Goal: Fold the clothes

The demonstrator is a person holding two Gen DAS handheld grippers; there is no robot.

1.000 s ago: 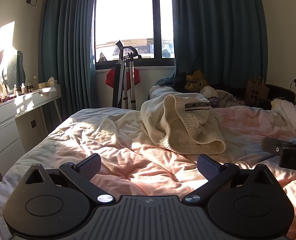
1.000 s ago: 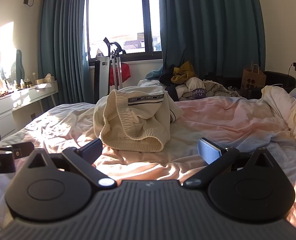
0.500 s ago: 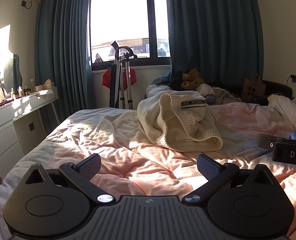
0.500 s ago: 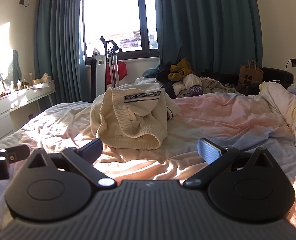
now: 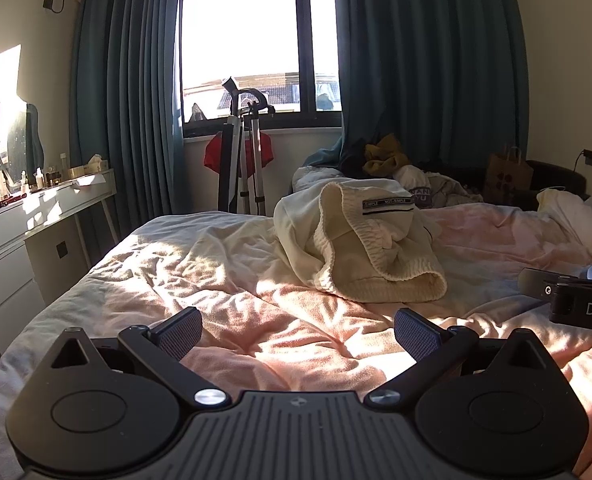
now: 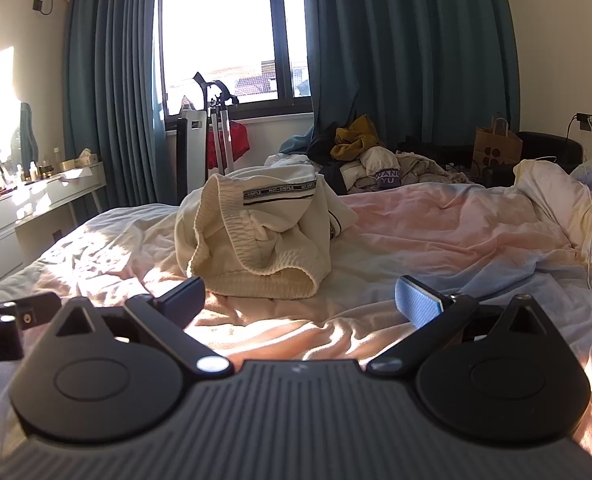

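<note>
A crumpled cream knit garment [image 5: 368, 248] with a black-and-white label strip lies in a heap on the bed; it also shows in the right wrist view [image 6: 264, 236]. My left gripper [image 5: 296, 330] is open and empty, held low over the sheet in front of the heap. My right gripper [image 6: 300, 300] is open and empty, just short of the heap's near hem. The right gripper's body shows at the right edge of the left wrist view [image 5: 576, 300]. The left gripper's body shows at the left edge of the right wrist view [image 6: 0, 320].
The bed [image 5: 176, 272] has a rumpled pink-and-white sheet. A white dresser [image 5: 24, 232] stands left. A folded rack [image 5: 242, 160] stands under the window. A pile of clothes [image 6: 372, 160] and a paper bag [image 6: 496, 148] sit beyond the bed. Pillows [image 6: 568, 200] lie right.
Both grippers have tilted slightly upward and drifted a little; the garment sits slightly lower in both views. Both stay open and empty.
</note>
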